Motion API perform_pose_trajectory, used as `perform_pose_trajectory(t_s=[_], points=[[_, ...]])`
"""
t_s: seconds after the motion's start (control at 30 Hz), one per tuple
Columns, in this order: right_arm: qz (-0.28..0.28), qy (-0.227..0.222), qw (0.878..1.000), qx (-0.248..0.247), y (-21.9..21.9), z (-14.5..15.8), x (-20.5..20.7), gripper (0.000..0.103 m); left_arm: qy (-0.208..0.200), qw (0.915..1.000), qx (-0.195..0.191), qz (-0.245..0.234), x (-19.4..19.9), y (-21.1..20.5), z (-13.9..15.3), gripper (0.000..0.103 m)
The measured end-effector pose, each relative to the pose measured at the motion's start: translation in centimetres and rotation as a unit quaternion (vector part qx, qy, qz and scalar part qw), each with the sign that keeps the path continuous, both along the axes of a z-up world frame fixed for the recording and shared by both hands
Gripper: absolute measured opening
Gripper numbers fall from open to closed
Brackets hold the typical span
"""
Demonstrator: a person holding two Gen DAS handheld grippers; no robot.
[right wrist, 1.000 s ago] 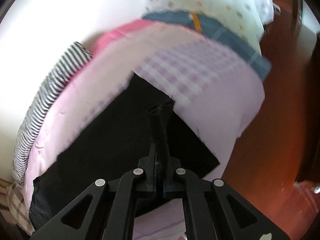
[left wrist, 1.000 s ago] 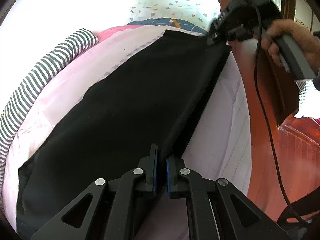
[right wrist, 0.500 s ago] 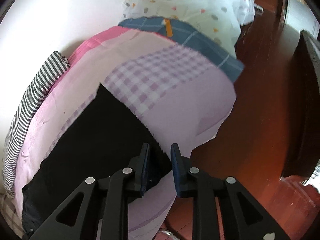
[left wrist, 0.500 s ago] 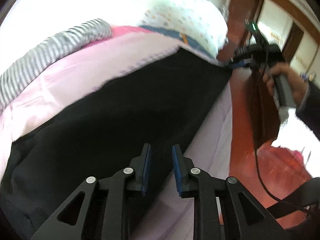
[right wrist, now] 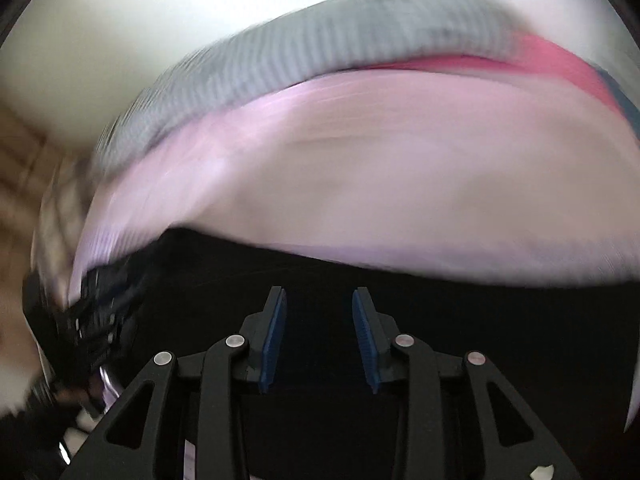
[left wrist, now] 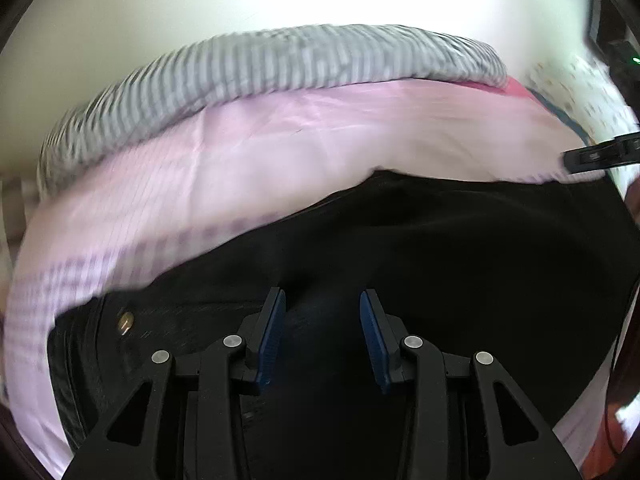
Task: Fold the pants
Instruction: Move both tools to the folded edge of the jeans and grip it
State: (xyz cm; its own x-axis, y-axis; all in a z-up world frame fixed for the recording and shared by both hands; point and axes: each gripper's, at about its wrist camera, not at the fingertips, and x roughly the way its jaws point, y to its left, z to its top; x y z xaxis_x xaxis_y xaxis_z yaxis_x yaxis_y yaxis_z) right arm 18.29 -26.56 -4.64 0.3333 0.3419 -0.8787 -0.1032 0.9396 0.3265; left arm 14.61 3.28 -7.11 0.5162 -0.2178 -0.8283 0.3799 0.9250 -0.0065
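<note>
Bed, pink sheet (left wrist: 320, 152): black pants (left wrist: 460, 248) spread flat on it; striped cloth (left wrist: 260, 68) along far edge.

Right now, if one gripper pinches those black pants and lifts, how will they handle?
Probably floppy: the black pants lie flat, following the pink bedsheet. Likely they would drape from a single pinch. The waistband near the brass button looks thicker, perhaps firmer to grab.

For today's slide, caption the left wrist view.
Open left hand-held gripper poised over black pants spread on pink bedding.

Pink sheet (left wrist: 320, 136), striped blanket (left wrist: 280, 64).
</note>
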Motion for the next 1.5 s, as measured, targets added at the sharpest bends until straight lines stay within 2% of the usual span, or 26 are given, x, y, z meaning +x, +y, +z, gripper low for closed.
perform_pose_trajectory(t_s=[0.1,0.2,0.33,0.47,0.5,0.53,0.57,0.63,0.73,0.87,0.97,1.07,1.13,1.17,1.33,1.5], points=[[0.095,0.023,0.995,0.016,6.2,-1.0,4.1,0.034,0.003,0.9998,-0.017,0.002,-0.2,1.4,-0.3,0.040],[0.171,0.050,0.984,0.019,11.2,-2.6,7.2,0.034,0.005,0.9995,-0.030,0.004,-0.4,2.2,-0.7,0.041],[0.217,0.068,0.974,-0.007,14.8,-4.3,9.2,0.034,0.012,0.9991,-0.040,-0.001,-0.2,1.9,-1.2,0.042],[0.254,0.069,0.965,0.003,16.7,-4.9,9.1,0.036,0.025,0.9982,-0.054,0.002,0.2,2.0,-1.5,0.043],[0.255,0.061,0.965,-0.004,16.9,-4.8,9.0,0.033,0.029,0.9978,-0.060,0.004,0.3,2.1,-1.5,0.044],[0.249,0.050,0.967,-0.006,16.9,-4.5,8.8,0.020,0.034,0.9972,-0.066,0.009,0.4,2.2,-1.5,0.044],[0.241,0.041,0.970,-0.007,16.9,-4.2,8.8,0.012,0.037,0.9968,-0.070,0.012,0.5,2.2,-1.4,0.044],[0.217,0.024,0.976,0.011,16.2,-3.2,9.0,0.009,0.042,0.9960,-0.077,0.020,0.6,2.3,-1.1,0.044],[0.219,-0.014,0.975,-0.016,16.7,-1.8,8.3,0.009,0.031,0.9967,-0.070,0.028,0.6,2.2,-0.4,0.044],[0.184,-0.002,0.983,-0.010,15.9,-3.5,9.6,0.008,-0.003,0.9988,-0.035,0.034,0.5,2.2,0.0,0.050],[0.166,0.005,0.986,-0.009,16.1,-5.0,10.2,0.008,-0.004,0.9990,-0.016,0.042,1.1,2.7,-0.7,0.051],[0.153,0.013,0.988,-0.013,16.1,-5.0,10.5,0.010,0.001,0.9993,-0.006,0.038,1.5,2.7,-1.5,0.051],[0.141,0.004,0.990,-0.030,16.1,-4.3,10.1,0.029,-0.005,0.9994,0.008,0.034,1.4,2.3,-1.7,0.051],[0.140,-0.002,0.990,-0.036,16.1,-3.8,9.8,0.033,-0.006,0.9993,0.010,0.035,1.3,2.2,-1.6,0.051],[0.098,-0.046,0.993,-0.038,13.3,-0.5,6.5,0.040,0.001,0.9996,-0.002,0.029,1.2,3.1,-1.4,0.051],[0.072,-0.041,0.996,-0.026,12.5,-1.5,2.6,0.040,-0.008,0.9998,0.009,0.016,0.8,3.1,-1.6,0.051]])
